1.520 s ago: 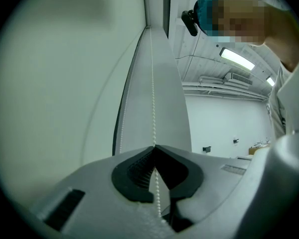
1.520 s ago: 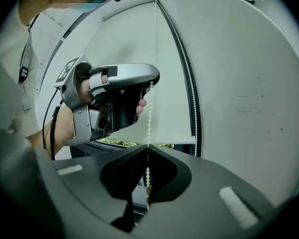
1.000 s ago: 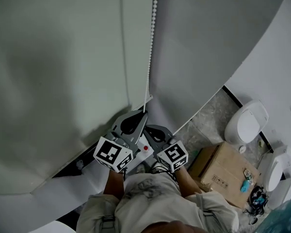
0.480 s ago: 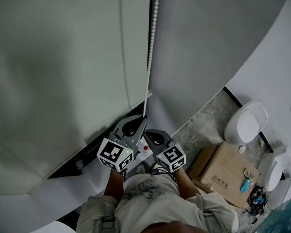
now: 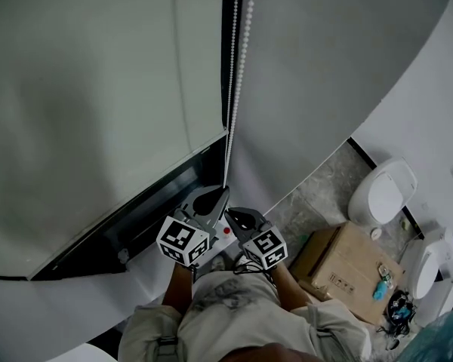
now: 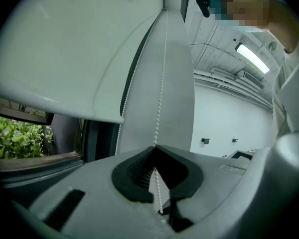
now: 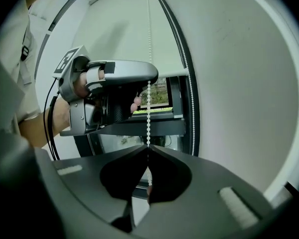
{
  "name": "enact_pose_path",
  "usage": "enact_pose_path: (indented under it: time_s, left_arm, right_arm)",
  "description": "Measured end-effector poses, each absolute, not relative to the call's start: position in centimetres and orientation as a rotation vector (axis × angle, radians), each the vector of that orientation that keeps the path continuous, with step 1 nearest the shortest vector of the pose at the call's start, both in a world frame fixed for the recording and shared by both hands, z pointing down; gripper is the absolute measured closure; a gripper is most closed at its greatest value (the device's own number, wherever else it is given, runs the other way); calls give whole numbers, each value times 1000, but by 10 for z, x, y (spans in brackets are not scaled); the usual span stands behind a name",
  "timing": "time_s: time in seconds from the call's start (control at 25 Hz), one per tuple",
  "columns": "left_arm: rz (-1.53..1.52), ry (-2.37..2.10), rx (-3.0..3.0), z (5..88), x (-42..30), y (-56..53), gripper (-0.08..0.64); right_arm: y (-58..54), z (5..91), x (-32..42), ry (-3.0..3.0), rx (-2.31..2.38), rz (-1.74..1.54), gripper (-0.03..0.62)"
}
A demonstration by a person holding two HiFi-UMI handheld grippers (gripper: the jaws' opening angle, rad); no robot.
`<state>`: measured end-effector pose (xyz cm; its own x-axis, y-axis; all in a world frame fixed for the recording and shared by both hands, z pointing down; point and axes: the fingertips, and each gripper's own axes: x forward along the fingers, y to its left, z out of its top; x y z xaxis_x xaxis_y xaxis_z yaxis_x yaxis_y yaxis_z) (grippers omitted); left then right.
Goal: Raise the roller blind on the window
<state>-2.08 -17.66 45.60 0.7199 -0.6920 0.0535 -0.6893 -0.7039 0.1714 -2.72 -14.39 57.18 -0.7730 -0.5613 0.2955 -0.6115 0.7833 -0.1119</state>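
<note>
Chain [image 5: 239, 66] is running down beside the blind [image 5: 83, 111]; left gripper [image 5: 219, 191] is clamping it, and right gripper [image 5: 235, 216] is clamping it just below, jaws closed.

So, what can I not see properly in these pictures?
Roller blind: its top roller is cut off by the upper edge in every view.
Bead chain: its lower loop is hidden under the bodies of the left gripper and right gripper, both shut on it.
Cardboard box: its label print is too small in the head view.
</note>
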Motion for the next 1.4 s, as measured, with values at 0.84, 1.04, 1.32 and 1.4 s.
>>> enact_pose_path:
  time_s: [0.84, 1.04, 1.32, 1.4]
  left_arm:
    - [-20, -1145, 2754, 456, -22, -173, 546]
    - [-21, -1145, 2756, 455, -22, -173, 546]
    - [-19, -1149, 2754, 455, -19, -175, 546]
    - [-21, -1150, 2752, 456, -19, -175, 546]
  right_arm:
    - [-142, 443, -9, -2950, 926, -54, 491]
    - [-151, 392, -13, -3020, 932, -175, 491]
    - [-165, 335, -22, -3078, 903, -313, 491]
    - [-169, 323, -27, -3092, 894, -345, 491]
